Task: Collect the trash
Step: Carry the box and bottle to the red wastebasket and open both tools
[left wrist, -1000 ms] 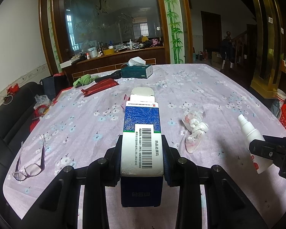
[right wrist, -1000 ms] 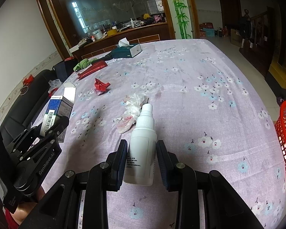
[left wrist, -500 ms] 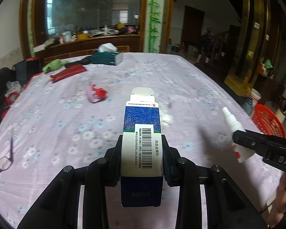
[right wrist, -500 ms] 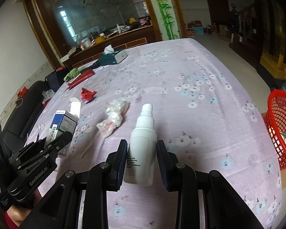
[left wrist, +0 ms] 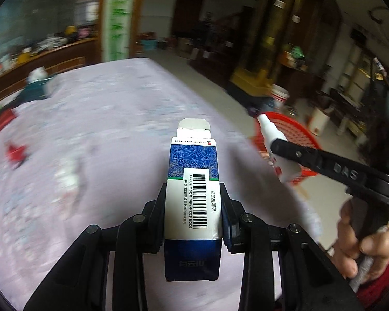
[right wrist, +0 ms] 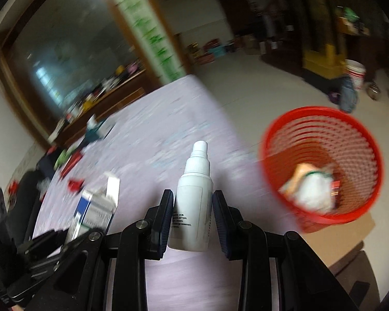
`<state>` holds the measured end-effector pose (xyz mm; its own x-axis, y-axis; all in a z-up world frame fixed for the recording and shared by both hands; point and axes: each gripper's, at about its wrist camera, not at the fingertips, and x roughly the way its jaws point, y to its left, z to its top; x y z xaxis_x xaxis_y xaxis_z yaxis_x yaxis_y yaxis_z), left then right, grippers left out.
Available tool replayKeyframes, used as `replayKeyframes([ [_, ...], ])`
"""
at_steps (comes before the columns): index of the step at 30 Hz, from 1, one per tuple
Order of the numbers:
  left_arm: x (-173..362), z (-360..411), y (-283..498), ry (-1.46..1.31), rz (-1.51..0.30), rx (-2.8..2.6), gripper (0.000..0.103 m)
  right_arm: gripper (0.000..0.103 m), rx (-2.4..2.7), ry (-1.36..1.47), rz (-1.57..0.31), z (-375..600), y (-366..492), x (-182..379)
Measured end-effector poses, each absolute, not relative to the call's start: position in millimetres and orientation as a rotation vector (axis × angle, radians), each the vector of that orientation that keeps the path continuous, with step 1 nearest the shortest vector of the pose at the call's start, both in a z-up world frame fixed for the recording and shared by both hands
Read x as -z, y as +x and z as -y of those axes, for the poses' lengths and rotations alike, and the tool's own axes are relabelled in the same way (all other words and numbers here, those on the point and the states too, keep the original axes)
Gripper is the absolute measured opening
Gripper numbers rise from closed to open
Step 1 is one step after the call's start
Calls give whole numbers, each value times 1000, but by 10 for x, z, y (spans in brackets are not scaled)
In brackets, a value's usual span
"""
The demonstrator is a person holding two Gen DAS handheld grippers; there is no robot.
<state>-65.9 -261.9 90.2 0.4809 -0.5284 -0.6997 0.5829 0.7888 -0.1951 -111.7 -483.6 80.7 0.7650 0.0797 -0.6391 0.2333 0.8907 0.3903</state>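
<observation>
While both views smear with blur, much of the table (left wrist: 96,134) is hard to read: the cloth's pattern is lost, and the red scrap (left wrist: 16,153), the white wad (left wrist: 67,176) and the teal tissue box (left wrist: 36,88) at the far end are only soft shapes. Sharp and centred, though, is the box (left wrist: 193,181), clamped between the fingers of the left gripper (left wrist: 193,207), its top flap open and its lower end cut off by the jaws' frame. On it, a barcode with digits beside it and a line of Chinese print too small to make out; a pale logo sits on the dark blue bottom band. Over to the right gripper (right wrist: 193,208), squeezed tight on the bottle (right wrist: 194,194), cap pointing away, small print on its side unreadable. In the left view that gripper's finger shows the letters "DAS", with a hand (left wrist: 363,246) on its grip, partly cut off by the frame edge. Down on the floor beside the table stands the basket (right wrist: 321,121), red mesh, already holding blurred white and tan rubbish; the bottle hangs just left of it, above the table's edge.
</observation>
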Motion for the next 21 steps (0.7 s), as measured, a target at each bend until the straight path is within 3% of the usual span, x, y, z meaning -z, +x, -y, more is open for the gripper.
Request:
replayKeyframes([
  [17, -858, 4621, -377, 87, -911, 955, 33, 35, 315, 609, -626, 6364, -1348, -876],
  [21, -720, 4768, -287, 101, -929, 919, 48, 35, 332, 636, -630, 6513, -1324, -809],
])
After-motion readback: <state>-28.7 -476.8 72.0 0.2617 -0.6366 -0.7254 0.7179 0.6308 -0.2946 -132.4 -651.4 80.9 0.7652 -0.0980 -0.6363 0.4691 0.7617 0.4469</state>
